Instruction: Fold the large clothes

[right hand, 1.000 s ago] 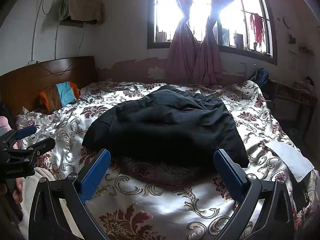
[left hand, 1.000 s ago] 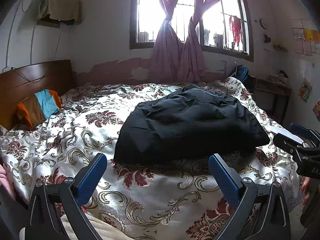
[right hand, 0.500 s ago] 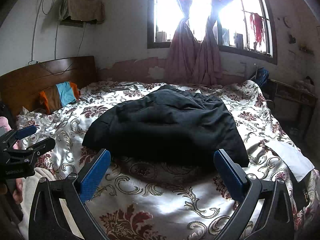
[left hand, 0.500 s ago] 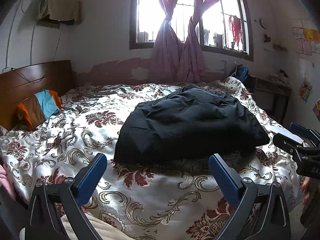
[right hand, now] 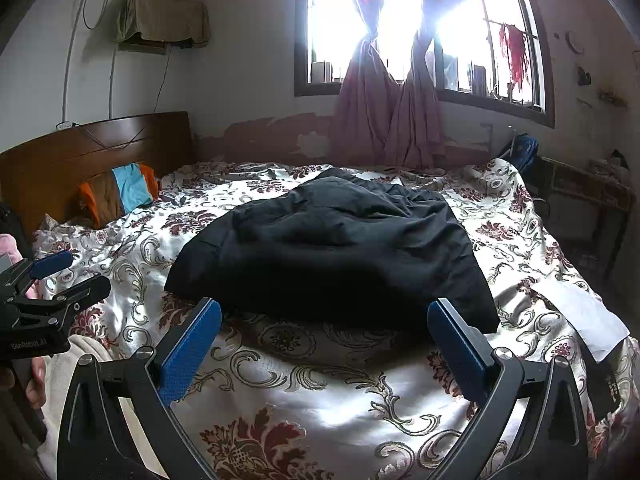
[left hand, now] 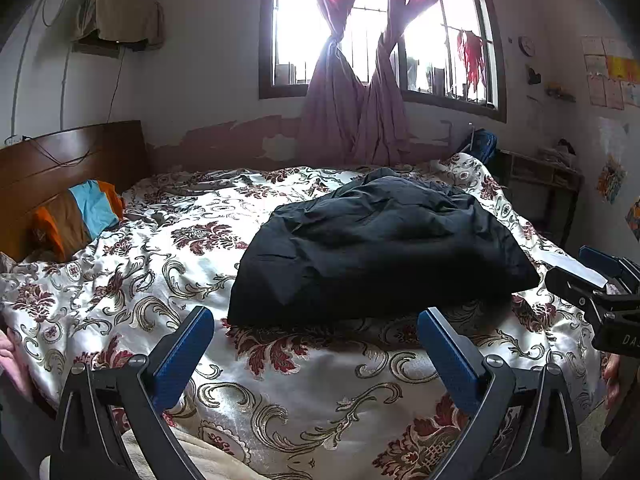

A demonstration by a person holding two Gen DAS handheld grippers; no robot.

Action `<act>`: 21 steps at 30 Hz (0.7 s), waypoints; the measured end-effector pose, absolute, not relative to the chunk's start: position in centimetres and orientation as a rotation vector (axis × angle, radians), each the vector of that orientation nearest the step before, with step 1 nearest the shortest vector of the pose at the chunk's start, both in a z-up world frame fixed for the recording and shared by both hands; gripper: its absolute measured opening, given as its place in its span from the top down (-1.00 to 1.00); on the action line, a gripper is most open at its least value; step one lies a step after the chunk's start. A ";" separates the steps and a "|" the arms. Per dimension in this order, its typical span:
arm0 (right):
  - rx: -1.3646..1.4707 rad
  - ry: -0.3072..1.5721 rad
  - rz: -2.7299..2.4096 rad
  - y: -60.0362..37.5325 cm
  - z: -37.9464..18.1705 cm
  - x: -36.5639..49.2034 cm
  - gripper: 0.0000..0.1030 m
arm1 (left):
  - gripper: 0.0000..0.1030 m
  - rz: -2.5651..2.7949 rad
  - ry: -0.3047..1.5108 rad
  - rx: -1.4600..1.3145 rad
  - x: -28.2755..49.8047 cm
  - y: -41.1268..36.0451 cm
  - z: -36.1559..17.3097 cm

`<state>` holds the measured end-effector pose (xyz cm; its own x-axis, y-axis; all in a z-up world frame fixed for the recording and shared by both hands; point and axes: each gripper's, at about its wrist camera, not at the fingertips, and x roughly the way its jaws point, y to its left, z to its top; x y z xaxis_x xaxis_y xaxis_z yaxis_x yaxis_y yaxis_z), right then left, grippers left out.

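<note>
1. A large black garment [left hand: 380, 248] lies in a loose, puffy heap on the floral bedspread [left hand: 168, 264], right of the bed's middle and short of the window side. Its near hem runs roughly straight across; its far part is bunched and rumpled.
2. That heap fits two readings: a coat dropped and awaiting folding, or a bulky one already doubled over and left to settle. The pictures do not decide between them (dark cloth hides seams, sleeves and any fold line).
3. If more folding is meant, doing it well depends on finding true edges. Each claw should take a corner of the near hem, not a pinch of the middle, and the cloth should be spread flat so trapped air and creases do not get folded in. Slippery padded fabric will likely slide on the satin spread.
4. The left gripper [left hand: 316, 344] is held low at the near edge of the bed, level and aimed forward at the garment's near left corner. Its blue fingers [left hand: 182, 354] stand wide apart, released, holding nothing.
5. The right gripper [right hand: 324, 340] sits beside it at a similar height, pointing at the near hem, also spread wide and empty. It is near the cloth, not touching.
6. A striped pillow [left hand: 76, 220] leans at the wooden headboard [left hand: 60, 156], far left, and a white sheet of paper or cloth [right hand: 580, 316] lies on the right edge.
</note>
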<state>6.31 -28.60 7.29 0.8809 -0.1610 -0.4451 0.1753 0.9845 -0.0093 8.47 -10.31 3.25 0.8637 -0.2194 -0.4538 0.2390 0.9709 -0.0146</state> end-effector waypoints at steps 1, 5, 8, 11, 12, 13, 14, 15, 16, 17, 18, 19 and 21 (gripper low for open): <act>0.032 0.461 -0.175 -28.6 7.3 6.3 -0.97 | -0.99 -0.240 0.471 0.043 8.5 -10.3 3.2; 0.032 0.461 -0.175 -28.6 7.3 6.3 -0.97 | -0.99 -0.241 0.470 0.043 8.4 -10.4 3.2; 0.032 0.461 -0.175 -28.6 7.3 6.3 -0.97 | -0.99 -0.240 0.471 0.044 8.4 -10.3 3.2; 0.032 0.461 -0.175 -28.6 7.3 6.3 -0.97 | -0.99 -0.241 0.470 0.044 8.4 -10.4 3.2; 0.032 0.462 -0.175 -28.6 7.3 6.3 -0.97 | -0.99 -0.241 0.470 0.044 8.5 -10.4 3.2; 0.032 0.462 -0.175 -28.5 7.3 6.3 -0.97 | -0.99 -0.241 0.470 0.044 8.5 -10.4 3.2; 0.031 0.461 -0.176 -28.5 7.3 6.3 -0.97 | -0.99 -0.240 0.471 0.044 8.5 -10.4 3.2; 0.032 0.461 -0.175 -28.6 7.3 6.3 -0.97 | -0.99 -0.240 0.471 0.044 8.5 -10.3 3.2; 0.033 0.462 -0.175 -28.6 7.3 6.3 -0.97 | -0.99 -0.239 0.471 0.044 8.5 -10.5 3.2; 0.032 0.462 -0.175 -28.6 7.3 6.3 -0.97 | -0.99 -0.239 0.471 0.044 8.5 -10.4 3.2; 0.032 0.462 -0.175 -28.6 7.3 6.3 -0.97 | -0.99 -0.239 0.472 0.044 8.5 -10.5 3.2; 0.032 0.462 -0.174 -28.5 7.3 6.3 -0.97 | -0.99 -0.239 0.472 0.044 8.5 -10.5 3.2; 0.032 0.463 -0.174 -28.6 7.2 6.3 -0.97 | -0.99 -0.239 0.472 0.044 8.5 -10.4 3.2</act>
<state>6.28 -28.55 7.20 0.8803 -0.1594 -0.4468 0.1740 0.9847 -0.0084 8.49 -10.43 3.22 0.8633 -0.2180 -0.4551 0.2382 0.9711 -0.0134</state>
